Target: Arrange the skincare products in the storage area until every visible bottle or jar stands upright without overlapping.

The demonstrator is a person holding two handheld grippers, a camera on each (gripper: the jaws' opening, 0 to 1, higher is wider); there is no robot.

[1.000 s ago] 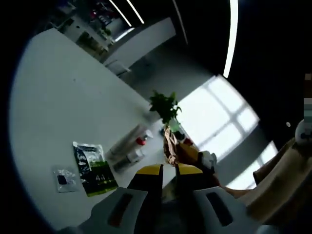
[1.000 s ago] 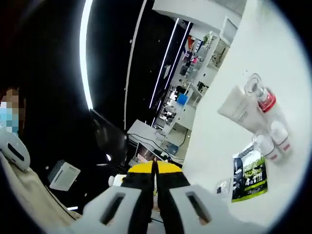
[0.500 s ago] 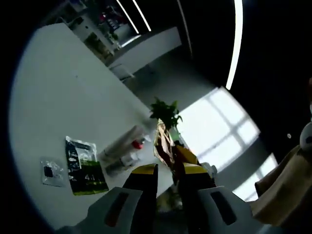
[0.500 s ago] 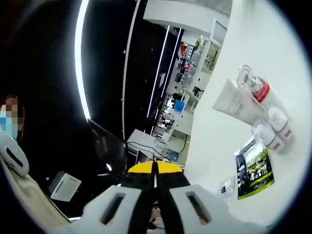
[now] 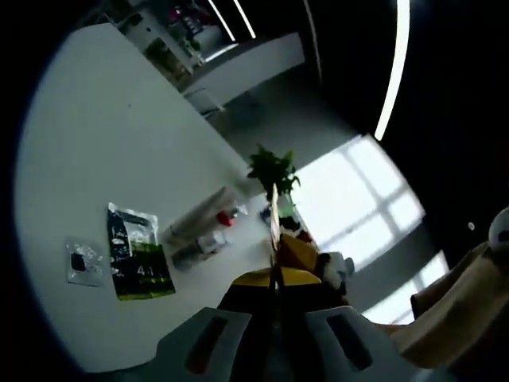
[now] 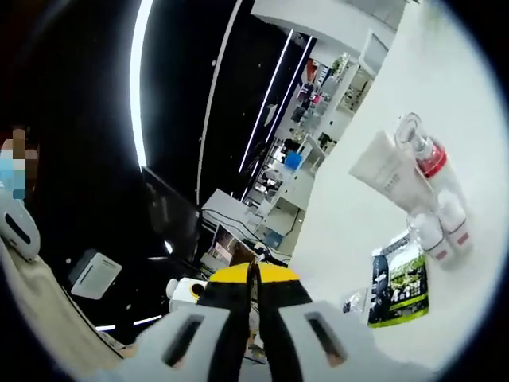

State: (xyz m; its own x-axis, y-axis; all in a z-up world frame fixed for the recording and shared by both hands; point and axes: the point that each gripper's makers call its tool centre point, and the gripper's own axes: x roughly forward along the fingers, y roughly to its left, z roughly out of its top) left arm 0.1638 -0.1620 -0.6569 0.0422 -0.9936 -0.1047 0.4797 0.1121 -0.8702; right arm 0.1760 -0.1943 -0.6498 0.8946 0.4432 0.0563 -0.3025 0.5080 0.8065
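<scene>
The skincare products lie together on a white table point(image 5: 95, 151). In the left gripper view a white tube point(image 5: 197, 216) lies flat beside a red-collared bottle point(image 5: 228, 216) and small bottles point(image 5: 195, 251). My left gripper point(image 5: 272, 278) is shut, held off the table's near edge, with a thin brown strip rising just past its tips. In the right gripper view the tube point(image 6: 386, 171), the pump bottle point(image 6: 425, 151) and two small white bottles point(image 6: 441, 227) lie on their sides at the right. My right gripper point(image 6: 253, 273) is shut, well left of them, with nothing in it.
A green and black sachet point(image 5: 139, 261) and a small clear packet point(image 5: 82, 264) lie near the products; the sachet point(image 6: 402, 282) also shows in the right gripper view. A potted plant point(image 5: 272, 171) stands at the table's end. Shop shelves point(image 6: 310, 111) are behind.
My left gripper's jaws have gone from open to shut. Both views have shifted a little with the hands. The products have not moved.
</scene>
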